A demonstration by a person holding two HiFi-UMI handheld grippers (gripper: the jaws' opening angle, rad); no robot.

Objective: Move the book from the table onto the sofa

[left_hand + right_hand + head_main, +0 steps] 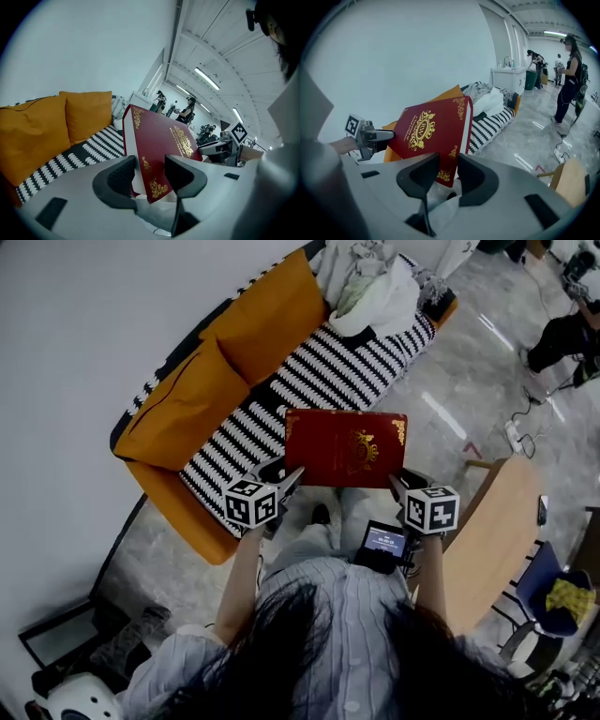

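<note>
The book (345,448) is off the counter (487,540) and in the air, carried flat between the two grippers. In the head view it sits in front of the person, overlapping the front edge of the sofa (319,371) near the middle of its black-and-white striped seat, well apart from the wooden counter at the right.

It is a hardcover with a deep red cover. A gold crest sits at the centre and gold scrollwork fills the corners. In the left gripper view the book (161,140) tilts up and away, with the pale block of pages showing along its left side. In the right gripper view the same cover (429,129) faces the camera, crest plainly visible.

The left gripper (286,474) is clenched on the book's near left corner, and its jaws (150,171) close on the gold-patterned corner. The right gripper (398,482) grasps the near right corner, which is likewise pinched between its jaws (448,171).

Orange cushions (234,343) line the sofa's back, and a heap of pale cloth (375,287) lies at its far end.
</note>
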